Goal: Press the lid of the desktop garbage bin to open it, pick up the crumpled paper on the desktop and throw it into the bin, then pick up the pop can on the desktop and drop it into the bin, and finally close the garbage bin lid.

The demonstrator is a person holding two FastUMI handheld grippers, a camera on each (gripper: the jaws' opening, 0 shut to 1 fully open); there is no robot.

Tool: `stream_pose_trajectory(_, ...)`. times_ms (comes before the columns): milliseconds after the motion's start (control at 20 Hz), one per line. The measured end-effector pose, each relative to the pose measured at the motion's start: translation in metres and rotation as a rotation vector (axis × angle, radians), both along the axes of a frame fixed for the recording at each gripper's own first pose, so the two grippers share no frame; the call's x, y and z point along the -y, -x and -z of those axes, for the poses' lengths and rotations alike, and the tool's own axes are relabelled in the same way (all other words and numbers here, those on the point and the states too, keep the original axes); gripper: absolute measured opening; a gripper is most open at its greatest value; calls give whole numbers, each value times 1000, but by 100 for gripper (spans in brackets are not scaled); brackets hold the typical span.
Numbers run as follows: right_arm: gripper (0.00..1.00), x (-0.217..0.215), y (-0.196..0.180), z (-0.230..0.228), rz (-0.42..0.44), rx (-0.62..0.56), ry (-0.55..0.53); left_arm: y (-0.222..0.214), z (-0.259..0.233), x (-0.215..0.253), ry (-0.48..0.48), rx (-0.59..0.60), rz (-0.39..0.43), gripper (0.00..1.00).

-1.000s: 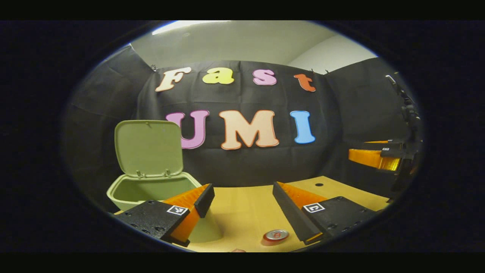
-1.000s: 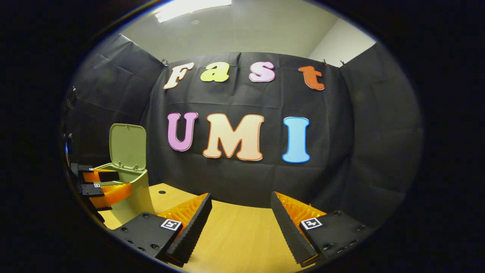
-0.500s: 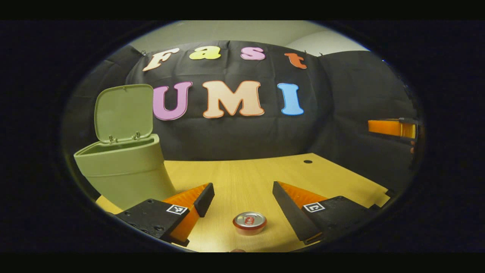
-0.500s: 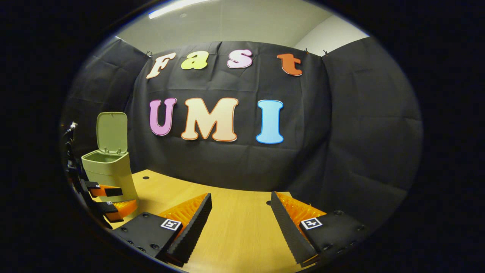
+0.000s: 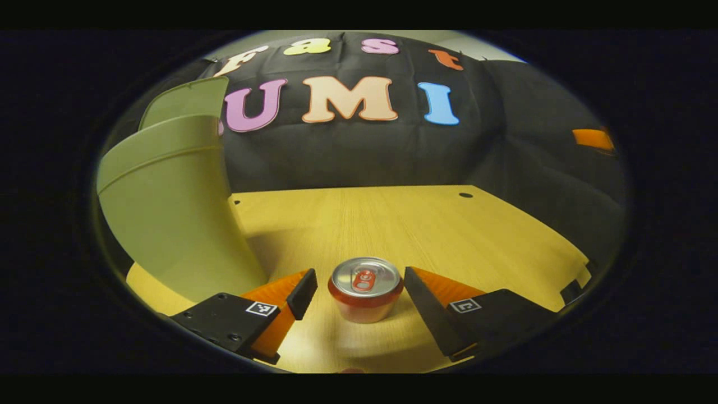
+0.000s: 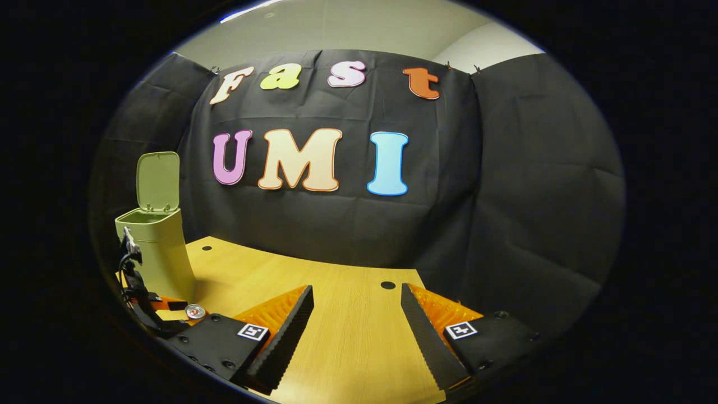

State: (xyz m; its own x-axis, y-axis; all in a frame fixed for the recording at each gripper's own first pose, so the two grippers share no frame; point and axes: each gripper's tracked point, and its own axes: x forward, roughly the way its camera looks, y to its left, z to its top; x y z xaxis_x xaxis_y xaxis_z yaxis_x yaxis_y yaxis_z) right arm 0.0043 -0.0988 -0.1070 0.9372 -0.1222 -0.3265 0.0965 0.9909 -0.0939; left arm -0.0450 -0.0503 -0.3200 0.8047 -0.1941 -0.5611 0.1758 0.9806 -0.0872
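A red pop can (image 5: pixel 365 287) with a silver top stands upright on the wooden table (image 5: pixel 426 224), just in front of the gap between my left gripper's fingers. My left gripper (image 5: pixel 359 292) is open and low over the table; its fingers do not touch the can. The green bin (image 5: pixel 168 207) stands close on the left with its lid (image 5: pixel 185 98) raised. In the right gripper view the bin (image 6: pixel 157 247) is far left with its lid (image 6: pixel 158 180) up, the can (image 6: pixel 195 311) beside its base. My right gripper (image 6: pixel 357 317) is open over bare table, holding nothing.
The left gripper (image 6: pixel 140 292) shows small at the far left of the right gripper view, beside the can. The table has small round holes (image 5: pixel 465 195) near its back edge. Black cloth walls close the booth behind and on both sides.
My left gripper has come down and forward from above the bin to the can, which now sits at its fingertips. The right gripper's view has tilted down a little; its jaws stay open.
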Motion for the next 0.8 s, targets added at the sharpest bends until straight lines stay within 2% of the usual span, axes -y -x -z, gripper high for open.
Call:
stream_pose_trajectory(400, 100, -5, 12, 8, 3, -25, 31, 13, 45, 4, -36, -95, 45, 95)
stream_pose_trajectory(450, 100, -7, 13, 8, -1, -24, 34, 13, 44, 4, -48, -105, 38, 93)
stream_pose_trajectory(500, 98, -10, 13, 8, -5, -21, 38, 13, 44, 4, -44, -118, 46, 76)
stream_pose_trajectory(600, 98, -17, 12, 8, -17, -13, 37, 11, 31, 2, -31, -95, 51, 75)
stream_pose_trajectory(800, 100, -34, 8, 15, -44, -13, 16, -14, -27, -7, -26, 17, 51, 75)
